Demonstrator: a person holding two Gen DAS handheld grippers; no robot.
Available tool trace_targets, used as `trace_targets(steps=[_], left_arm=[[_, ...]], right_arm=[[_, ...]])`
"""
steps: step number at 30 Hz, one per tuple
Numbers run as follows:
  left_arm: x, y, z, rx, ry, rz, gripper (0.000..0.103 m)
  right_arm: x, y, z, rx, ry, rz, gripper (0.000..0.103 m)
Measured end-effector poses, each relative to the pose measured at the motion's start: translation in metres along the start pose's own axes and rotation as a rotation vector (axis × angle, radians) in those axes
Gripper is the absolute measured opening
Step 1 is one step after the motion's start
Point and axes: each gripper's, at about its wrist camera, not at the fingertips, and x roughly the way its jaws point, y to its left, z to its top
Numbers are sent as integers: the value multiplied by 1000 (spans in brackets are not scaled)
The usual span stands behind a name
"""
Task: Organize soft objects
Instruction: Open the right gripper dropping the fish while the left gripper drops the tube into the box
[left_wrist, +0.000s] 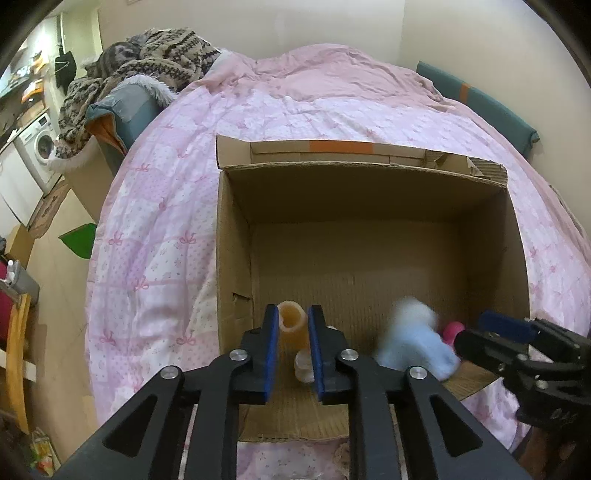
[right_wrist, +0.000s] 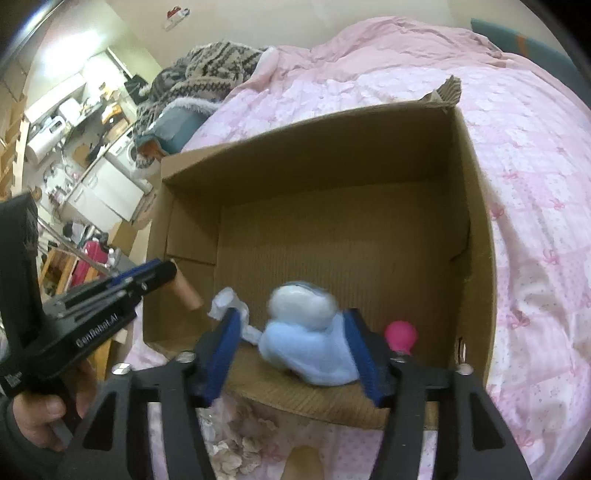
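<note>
An open cardboard box (left_wrist: 369, 173) (right_wrist: 314, 155) sits on the pink quilted bed. My left gripper (left_wrist: 293, 314) (right_wrist: 168, 271) is over the box's near left corner, shut on a tan soft roll (left_wrist: 291, 332) (right_wrist: 190, 297) that sticks out past its blue pads. My right gripper (right_wrist: 291, 314) (left_wrist: 480, 332) is open at the near right. A blurred light-blue and white plush (right_wrist: 310, 347) (left_wrist: 413, 339) lies loose between its pads, low in the box. A white crumpled piece (right_wrist: 229, 304) (left_wrist: 304, 365) and a pink round toy (right_wrist: 400, 332) (left_wrist: 453, 328) lie inside the box.
The pink quilt (left_wrist: 166, 221) surrounds the box. A patterned knit blanket (left_wrist: 159, 55) is heaped at the bed's far left corner. Crumpled pale scraps (right_wrist: 236, 446) lie on the quilt before the box. A hand (right_wrist: 40, 417) holds the left gripper. A washing machine (left_wrist: 40, 144) stands far left.
</note>
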Motion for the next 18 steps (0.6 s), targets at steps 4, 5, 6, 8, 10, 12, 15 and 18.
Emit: trace_targets(steps=[4,5,6,8,10,12,15,18], left_arm=[[-4,-2,0,10,-18,7,52],[-7,-2,0,13,-33,14,70],[-10,-3,1,15,-49,21,75],[-15,-6,2,31,-81,28,77],[-16,-9,2,47,-88,37,77],[-16,-10,1,57,-89,52,77],[-15,-8,2,50,-86,50,77],[-16,-5,1,31,-84,45,77]], right_arm=[[-6,-5,4,27,-36,-12,79],[-6,-6,5,35,-35,-11,80],[-6,-8,5,40,-34,-11,81],[-6,-10,5,47,-32,-10,81],[-6,-10,6,46,-34,-10,81],[-6,-10,6,44,-33,-10,81],[-7,-11,5,37,-30,-14,81],[-10,-11,5,21,-34,-31,81]])
